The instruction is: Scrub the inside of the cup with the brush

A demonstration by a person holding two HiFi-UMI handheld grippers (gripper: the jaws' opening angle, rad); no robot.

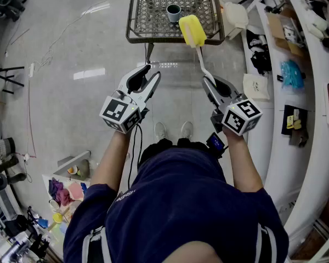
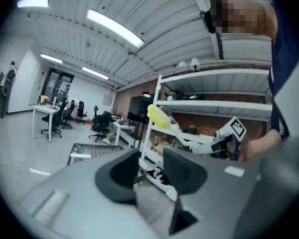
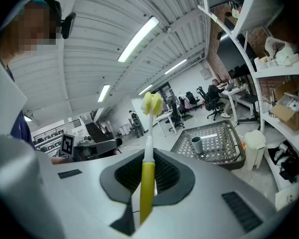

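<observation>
A small grey cup (image 1: 174,12) stands upright on a dark wire-mesh table (image 1: 148,15) ahead of me. My right gripper (image 1: 206,80) is shut on the handle of a brush (image 1: 200,59), whose yellow sponge head (image 1: 192,30) hangs over the table's near edge, just right of the cup and apart from it. In the right gripper view the yellow-and-white handle (image 3: 147,183) runs up between the jaws, and the cup (image 3: 197,144) sits further off on the mesh. My left gripper (image 1: 149,70) is shut and empty, level with the right one, short of the table.
White curved shelving (image 1: 312,92) with boxes, papers and bags runs down the right side. A white jug (image 1: 236,14) stands by the table's right corner. Cluttered bins (image 1: 66,190) are at the lower left. A thin cable (image 1: 30,92) lies on the grey floor.
</observation>
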